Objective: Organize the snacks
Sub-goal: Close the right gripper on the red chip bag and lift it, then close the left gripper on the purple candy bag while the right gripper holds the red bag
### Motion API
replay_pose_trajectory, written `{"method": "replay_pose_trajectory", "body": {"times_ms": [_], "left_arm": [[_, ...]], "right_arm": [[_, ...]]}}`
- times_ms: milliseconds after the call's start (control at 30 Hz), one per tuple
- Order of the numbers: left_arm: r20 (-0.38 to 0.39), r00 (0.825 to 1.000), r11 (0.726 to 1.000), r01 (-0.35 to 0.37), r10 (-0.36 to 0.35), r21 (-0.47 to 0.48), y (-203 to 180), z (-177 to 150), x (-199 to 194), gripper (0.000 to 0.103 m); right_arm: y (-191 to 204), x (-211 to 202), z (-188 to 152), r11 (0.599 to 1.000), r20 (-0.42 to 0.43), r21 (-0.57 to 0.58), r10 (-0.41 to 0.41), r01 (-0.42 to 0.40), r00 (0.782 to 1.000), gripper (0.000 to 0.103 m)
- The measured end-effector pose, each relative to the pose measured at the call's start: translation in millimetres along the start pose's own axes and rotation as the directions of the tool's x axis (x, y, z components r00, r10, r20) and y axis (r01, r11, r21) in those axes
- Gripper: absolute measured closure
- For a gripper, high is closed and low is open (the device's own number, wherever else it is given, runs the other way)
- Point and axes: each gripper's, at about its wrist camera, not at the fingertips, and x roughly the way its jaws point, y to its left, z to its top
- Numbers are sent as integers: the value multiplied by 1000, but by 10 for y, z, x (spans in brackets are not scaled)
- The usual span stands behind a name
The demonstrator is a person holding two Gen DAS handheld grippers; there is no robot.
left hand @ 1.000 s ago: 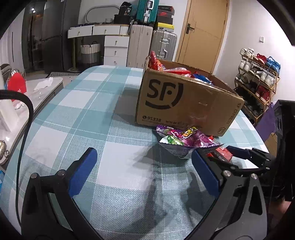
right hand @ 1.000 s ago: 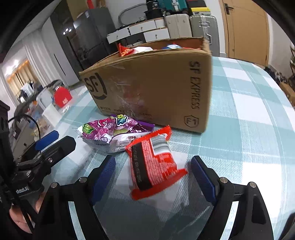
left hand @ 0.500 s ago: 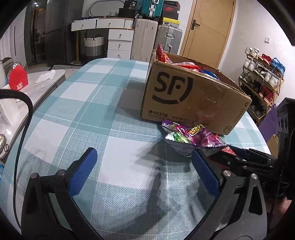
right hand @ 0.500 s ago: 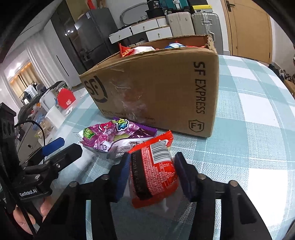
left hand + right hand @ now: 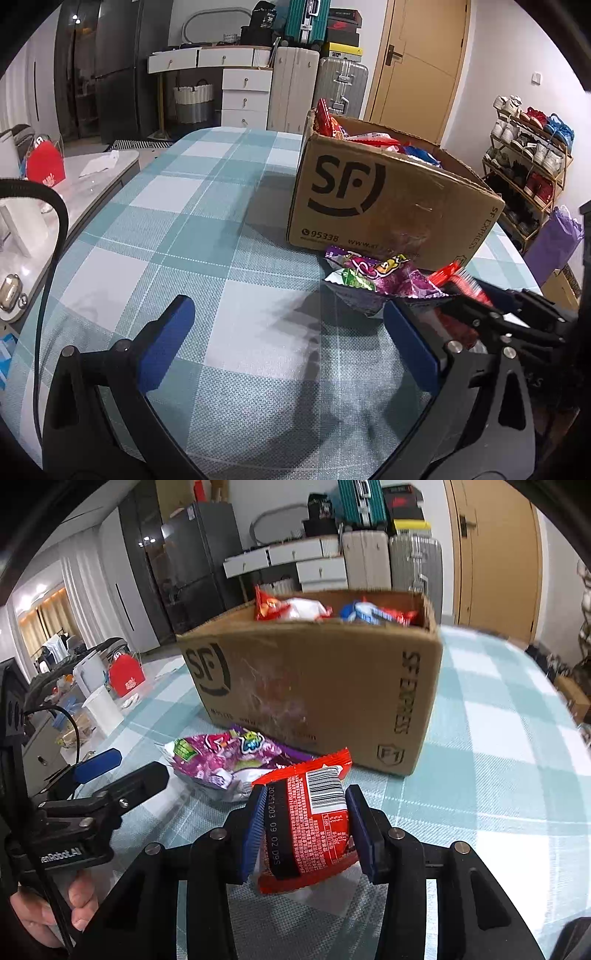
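My right gripper [image 5: 306,794] holds a red snack packet [image 5: 310,834], barcode side up; its jaws are closing and the blue pads press on both sides of the packet. A purple snack packet [image 5: 225,757] lies on the checked tablecloth just left of it, in front of the cardboard box [image 5: 314,686], which holds several snacks. In the left wrist view my left gripper [image 5: 286,310] stands open over bare cloth with nothing between its fingers. The purple packet [image 5: 380,277] lies off its right finger. The right gripper [image 5: 498,306] and the red packet [image 5: 448,271] show at the right.
The box [image 5: 388,206] stands at the far right of the table [image 5: 166,221]. A side table with a red bag [image 5: 44,168] is on the left. Beyond the table stand drawers and suitcases [image 5: 295,92], and a shoe rack [image 5: 528,155] on the right.
My right gripper's jaws have closed from wide open onto the red packet, and its far end has tilted up. The left gripper stays open in the same spot.
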Motion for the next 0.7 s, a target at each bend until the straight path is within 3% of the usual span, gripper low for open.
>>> {"method": "replay_pose_trajectory", "body": {"times_ms": [200,267,367,567,700], "left_arm": [[-33,999,1000,21,-21,15,-28,5,53,1],[-50,998,999,40,-40,5,-1,5,87,1],[-62,996,998,64,-64,-7,27,6,120,1],[-59,991,992,124,-122,32,-48,-10,108,1],[-111,964,970,240,-243,-35,-88,5,145,1]], "right_arm": [[-76,-249,-31,1000,100,16,-26,24,995,59],[-4,-282,-49,997,96,-37,-62,65,993,59],[26,-410,-80,995,116,-79,-48,57,992,59],[-268,-484,-107,997,116,-8,-73,75,991,59],[-305,-448,-110,999,102,6,-41,41,994,59]]}}
